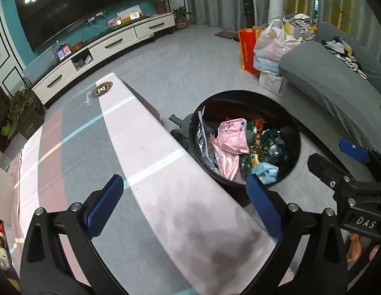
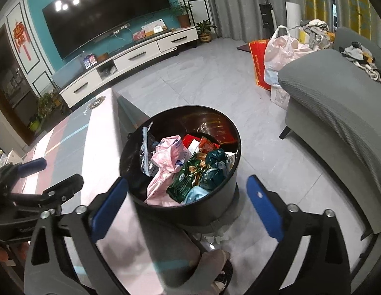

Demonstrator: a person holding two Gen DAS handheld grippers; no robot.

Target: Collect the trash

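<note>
Empty left gripper [image 1: 184, 198] above table [image 1: 146, 147], beside bin [image 1: 297, 132].

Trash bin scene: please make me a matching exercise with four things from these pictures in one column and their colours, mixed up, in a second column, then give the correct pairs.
Things:
1. Trash bin
2. Crumpled bag on top of the trash
3. Sofa
4. Gripper pads

Colours:
A. Blue
B. Grey
C. Black
D. Pink

Right pairs: 1-C, 2-D, 3-B, 4-A.
</note>
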